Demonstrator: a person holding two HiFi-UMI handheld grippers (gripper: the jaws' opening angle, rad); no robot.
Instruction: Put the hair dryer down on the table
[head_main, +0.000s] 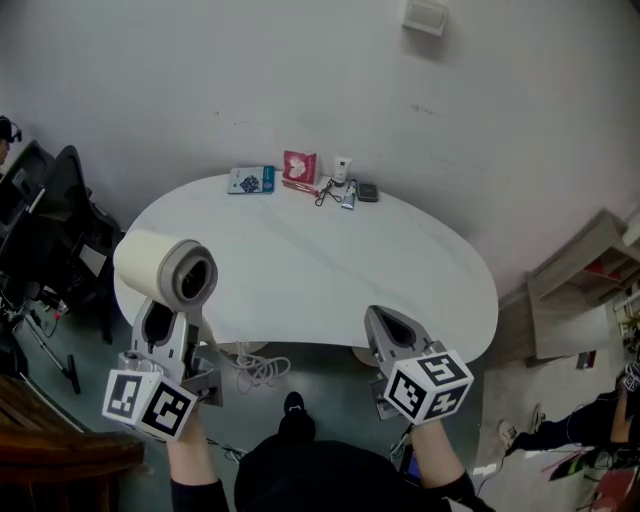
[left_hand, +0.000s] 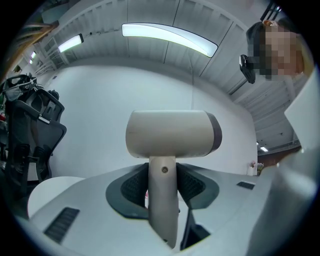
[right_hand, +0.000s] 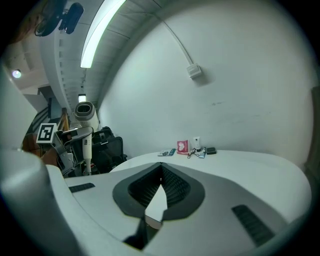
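Note:
A cream hair dryer (head_main: 165, 270) with a grey rear ring is held upright above the white table's (head_main: 300, 270) near left edge. My left gripper (head_main: 160, 328) is shut on its handle. In the left gripper view the handle (left_hand: 163, 200) stands between the dark pads (left_hand: 131, 186), with the barrel (left_hand: 172, 133) lying crosswise above them. The dryer's white cord (head_main: 255, 367) hangs coiled below the table edge. My right gripper (head_main: 388, 322) hovers at the table's near edge, shut and empty; its pads (right_hand: 172, 184) meet at the tip. The right gripper view also shows the dryer (right_hand: 85, 112) at the far left.
Along the table's far edge lie a blue packet (head_main: 250, 180), a red box (head_main: 299, 166), a white tube (head_main: 342, 169), keys and a small dark case (head_main: 368, 192). A black chair (head_main: 60, 215) stands left of the table. Shelving (head_main: 585, 270) stands at the right.

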